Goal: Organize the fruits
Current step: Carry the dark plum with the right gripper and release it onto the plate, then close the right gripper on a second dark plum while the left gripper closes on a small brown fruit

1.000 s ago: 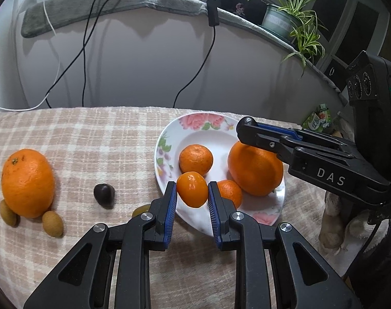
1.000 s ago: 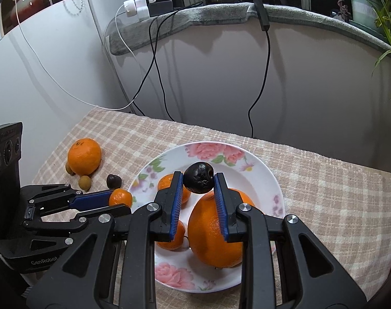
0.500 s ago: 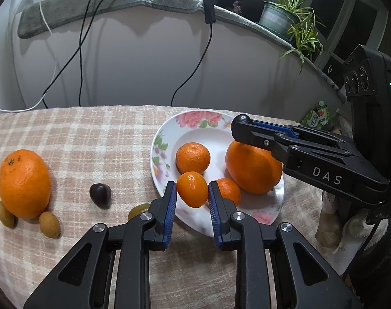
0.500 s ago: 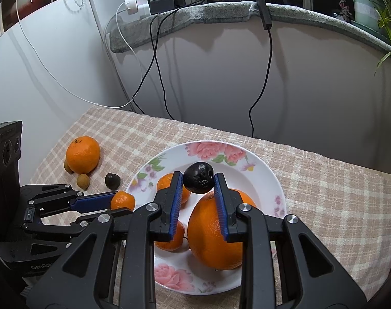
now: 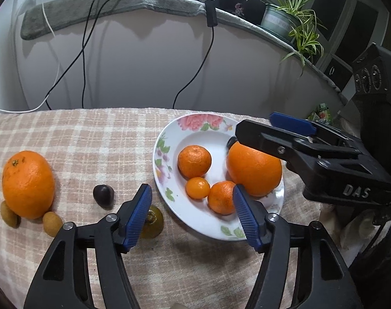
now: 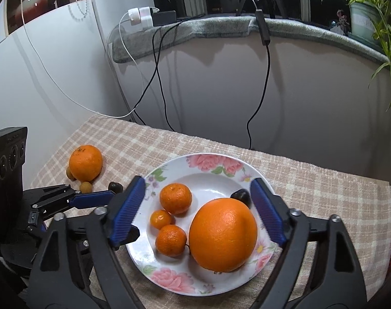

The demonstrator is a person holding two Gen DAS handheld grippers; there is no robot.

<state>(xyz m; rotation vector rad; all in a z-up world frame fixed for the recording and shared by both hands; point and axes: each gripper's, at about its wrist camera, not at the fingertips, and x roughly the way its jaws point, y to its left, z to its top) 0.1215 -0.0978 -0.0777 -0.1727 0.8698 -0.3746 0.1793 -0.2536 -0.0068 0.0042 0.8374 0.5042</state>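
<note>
A white floral plate (image 5: 195,221) (image 6: 195,177) holds a big orange (image 5: 253,171) (image 6: 222,234), three small mandarins, the smallest (image 5: 198,187) (image 6: 160,219) in the middle, and a dark fruit (image 6: 241,197) behind the big orange. My left gripper (image 5: 191,217) is open and empty above the plate's near edge. My right gripper (image 6: 198,212) is open and empty above the plate. On the cloth at left lie another orange (image 5: 28,184) (image 6: 85,163), a dark fruit (image 5: 103,195) (image 6: 115,187), two small brown fruits (image 5: 52,223) and a green-brown fruit (image 5: 151,221).
The checked cloth (image 5: 92,141) covers the table up to a white wall with hanging cables (image 5: 84,59). A potted plant (image 5: 285,20) stands on the ledge at back right. The right gripper's body (image 5: 337,159) reaches over the plate's right side.
Both grippers opened. The small mandarin left my left gripper and now lies on the plate; the dark fruit left my right gripper and lies behind the big orange.
</note>
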